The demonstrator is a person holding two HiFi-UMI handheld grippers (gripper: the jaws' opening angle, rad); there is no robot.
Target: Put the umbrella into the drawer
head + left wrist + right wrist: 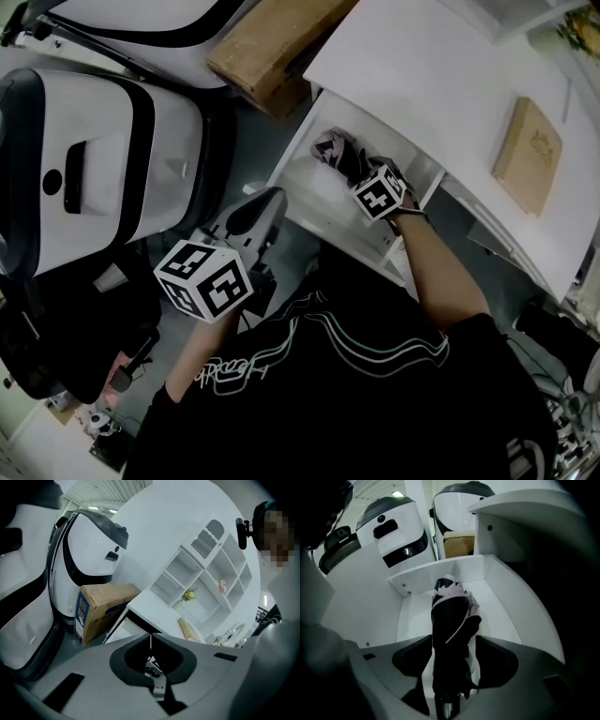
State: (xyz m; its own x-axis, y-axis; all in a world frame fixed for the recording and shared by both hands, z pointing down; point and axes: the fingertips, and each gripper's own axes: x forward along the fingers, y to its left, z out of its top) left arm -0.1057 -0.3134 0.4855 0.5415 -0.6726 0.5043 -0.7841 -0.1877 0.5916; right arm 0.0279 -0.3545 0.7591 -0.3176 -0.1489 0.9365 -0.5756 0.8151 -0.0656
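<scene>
– Umbrella (450, 609) first: where does it lie?
– Inside the open white drawer (506, 616), folded, black with pale pink edging. In the right gripper view it runs up the middle of the frame. Its far end is close to the drawer's back wall and its handle end is at the bottom edge.
– And the right gripper (453, 637)?
– Its 2 jaws stand apart with the umbrella between them. The jaw at frame left sits right at the fabric. At frame right a sliver of white drawer floor shows between jaw and umbrella, so the hold looks released rather than clenched.
– What does the head view add?
– The right gripper's marker cube (382, 194) sits in the centre of the frame, over the drawer, with the umbrella just above and left of it. The drawer juts out from under a white desk (422, 84) that fills the upper right, and a tan book (528, 155) lies flat on it.
– The left gripper (151, 641)?
– Clenched on nothing: in its own view the 2 jaws meet at the tips. In the head view it hangs at lower left, well apart from the drawer.
– Anything else nearby?
– A cardboard box (272, 47) at top centre, beside the desk, and a white machine with black trim (103, 169) at the left.
</scene>
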